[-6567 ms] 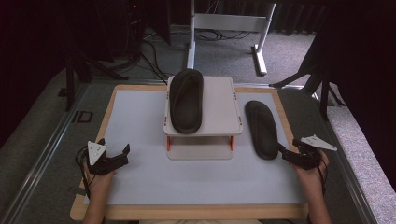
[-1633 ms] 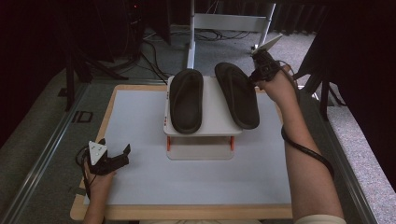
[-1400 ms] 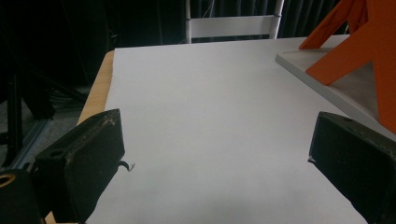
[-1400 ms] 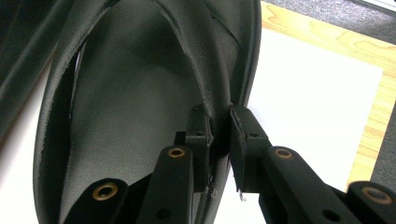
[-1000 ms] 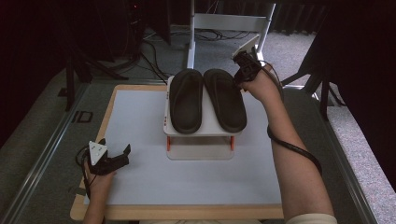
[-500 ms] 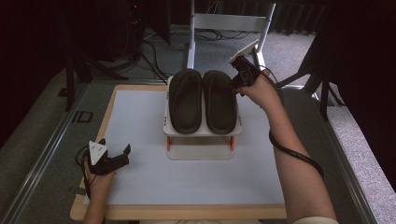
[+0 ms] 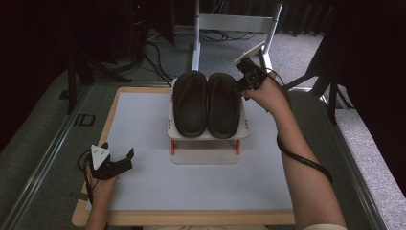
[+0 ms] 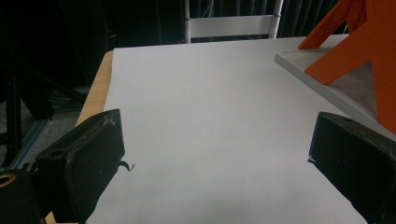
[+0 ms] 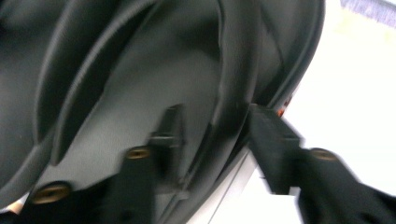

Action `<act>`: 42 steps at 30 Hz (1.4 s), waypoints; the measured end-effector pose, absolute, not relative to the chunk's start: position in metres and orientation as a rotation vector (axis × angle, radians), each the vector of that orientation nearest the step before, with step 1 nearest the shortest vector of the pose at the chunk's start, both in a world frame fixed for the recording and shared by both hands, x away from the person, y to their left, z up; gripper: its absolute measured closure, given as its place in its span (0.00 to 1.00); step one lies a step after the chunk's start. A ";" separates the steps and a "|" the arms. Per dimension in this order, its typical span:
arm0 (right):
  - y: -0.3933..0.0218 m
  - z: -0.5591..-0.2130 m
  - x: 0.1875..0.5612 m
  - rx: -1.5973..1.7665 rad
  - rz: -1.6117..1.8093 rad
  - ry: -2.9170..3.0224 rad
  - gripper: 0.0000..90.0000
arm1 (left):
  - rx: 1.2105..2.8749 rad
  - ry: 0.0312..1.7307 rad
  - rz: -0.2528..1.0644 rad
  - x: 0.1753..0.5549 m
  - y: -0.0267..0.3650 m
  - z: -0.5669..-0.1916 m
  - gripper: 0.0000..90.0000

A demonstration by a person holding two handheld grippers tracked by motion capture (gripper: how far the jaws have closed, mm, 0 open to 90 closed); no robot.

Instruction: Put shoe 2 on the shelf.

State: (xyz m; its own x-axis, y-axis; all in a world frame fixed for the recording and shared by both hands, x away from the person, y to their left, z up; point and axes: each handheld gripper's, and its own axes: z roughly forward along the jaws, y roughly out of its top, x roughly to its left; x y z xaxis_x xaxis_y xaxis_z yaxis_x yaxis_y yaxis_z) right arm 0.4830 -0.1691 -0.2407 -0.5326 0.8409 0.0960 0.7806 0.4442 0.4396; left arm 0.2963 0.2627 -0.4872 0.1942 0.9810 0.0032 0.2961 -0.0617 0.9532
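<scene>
Two slippers [image 7: 207,103]: black, matt, rubbery-looking, with smooth moulded straps and rims; faint dull sheen on the right slipper [image 9: 140,70] in the right gripper view.
Stand [image 7: 207,134]: white top plate, smooth and matt, like painted board or plastic; orange legs [image 8: 359,42], smooth, plastic-looking.
Worktop [image 7: 143,143]: white sheet, smooth, matt, paper-like; pale wood edging [image 7: 191,218], plain finish.
Left gripper [image 7: 116,160]: black matt plastic, pad edges scuffed and worn; grey matt plate on top.
Right gripper [image 7: 242,86]: black matt body, brass-coloured screws.
Floor [image 7: 368,139]: grey carpet, rough and speckled; metal rail at left, dull.
</scene>
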 end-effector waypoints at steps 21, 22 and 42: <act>-0.238 -0.241 0.459 1.293 0.765 2.362 0.17 | 1.541 1.265 0.929 0.296 0.263 -0.487 0.04; -0.242 -0.243 0.458 1.297 0.780 2.353 0.17 | 1.539 1.265 0.928 0.296 0.263 -0.487 0.04; -0.300 -0.318 0.432 1.371 0.893 2.268 0.17 | 1.537 1.262 0.928 0.296 0.263 -0.487 0.04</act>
